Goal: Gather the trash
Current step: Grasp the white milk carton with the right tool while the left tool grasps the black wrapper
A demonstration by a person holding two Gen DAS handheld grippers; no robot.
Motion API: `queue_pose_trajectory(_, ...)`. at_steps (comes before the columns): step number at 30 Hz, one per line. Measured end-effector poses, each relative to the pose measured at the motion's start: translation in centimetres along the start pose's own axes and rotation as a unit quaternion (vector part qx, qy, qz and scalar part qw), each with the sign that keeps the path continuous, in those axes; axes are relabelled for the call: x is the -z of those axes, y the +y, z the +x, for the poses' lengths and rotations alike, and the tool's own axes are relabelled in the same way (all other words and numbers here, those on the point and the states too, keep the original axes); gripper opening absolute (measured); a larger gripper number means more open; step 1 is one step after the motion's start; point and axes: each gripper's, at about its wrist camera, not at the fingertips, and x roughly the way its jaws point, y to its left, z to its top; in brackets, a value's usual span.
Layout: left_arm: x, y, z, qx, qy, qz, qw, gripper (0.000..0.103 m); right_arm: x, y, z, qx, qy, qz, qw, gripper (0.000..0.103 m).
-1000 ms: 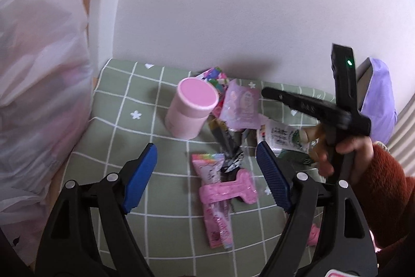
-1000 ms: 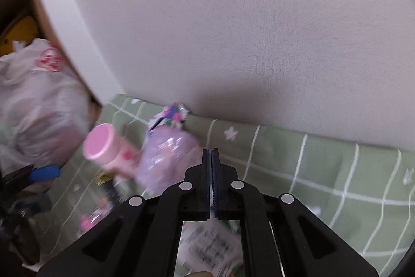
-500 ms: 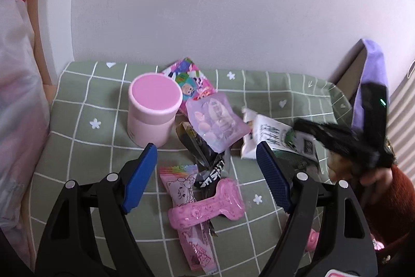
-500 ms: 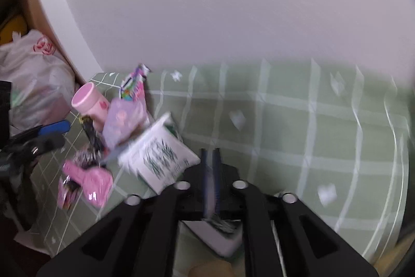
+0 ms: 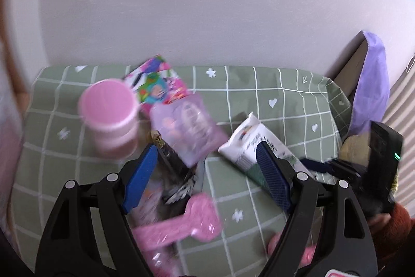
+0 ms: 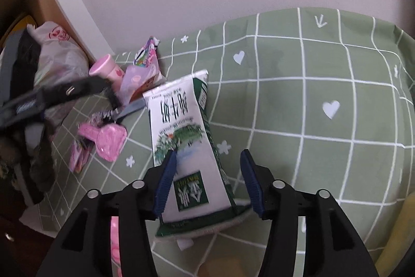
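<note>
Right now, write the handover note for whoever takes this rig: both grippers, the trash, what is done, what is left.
Left gripper: open, empty, above the wrapper pile.
Right gripper: open, its fingers either side of the white and green milk carton, which lies flat on the green checked tablecloth; not gripped.
On the cloth, left of the carton: pink lidded cylinder cup, translucent purple snack pouch, colourful cartoon wrapper, black wrapper, pink plastic clip.
White plastic bag sits beyond the table's left edge.
Done: nothing visibly collected.
Left: likely close on the carton, then clear the wrappers.
</note>
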Motion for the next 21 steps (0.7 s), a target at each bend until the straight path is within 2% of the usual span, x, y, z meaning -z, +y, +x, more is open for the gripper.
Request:
queue_pose_trajectory(5, -1.1, -0.2, 2.9, -0.045, 0.004, -0.018, 0.9988, 0.075, 1.6, -0.9, -1.4, 0.006, 0.003, 0.009, 1.0, 0.052)
queue_pose_trajectory(9, -0.7, -1.7, 4.6, -0.046, 0.035, 0.037, 0.9977, 0.075, 2.6, -1.5, -3.1, 0.019, -0.007, 0.006, 1.0, 0.052)
queue_pose_trajectory(11, -0.5, -2.0, 4.9, -0.058, 0.04, 0.045, 0.9965, 0.073, 3.0, -1.6, -3.7, 0.019, -0.012, 0.011, 1.0, 0.052)
queue_pose_trajectory(12, -0.4, -1.8, 5.0, -0.055, 0.04, 0.034, 0.9971, 0.065, 3.1, -1.9, -4.1, 0.019, -0.014, 0.012, 1.0, 0.052)
queue_pose_trajectory(13, -0.5, -1.4, 4.9, -0.053, 0.043, 0.016, 0.9976, 0.053, 3.3, -2.0, -4.4, 0.021, -0.018, 0.013, 1.0, 0.052)
queue_pose_trajectory(14, -0.6, -0.9, 4.9, -0.055, 0.047, -0.001, 0.9974, 0.047, 3.3, -1.9, -4.6, 0.022, -0.02, 0.013, 0.999, 0.052)
queue_pose_trajectory(16, -0.8, -0.3, 4.7, -0.054, 0.046, -0.017, 0.9973, 0.029, 3.3, -1.8, -5.2, 0.023, -0.027, 0.009, 0.999, 0.052)
queue_pose_trajectory(18, -0.9, 0.1, 4.2, -0.054, 0.042, -0.018, 0.9975, 0.018, 3.5, -2.1, -6.0, 0.021, -0.031, 0.002, 0.999, 0.052)
queue_pose_trajectory(21, -1.0, 0.2, 2.8, -0.053, 0.03, -0.016, 0.998, 0.015, 3.1, -1.3, -5.9, 0.025, -0.024, -0.012, 0.999, 0.052)
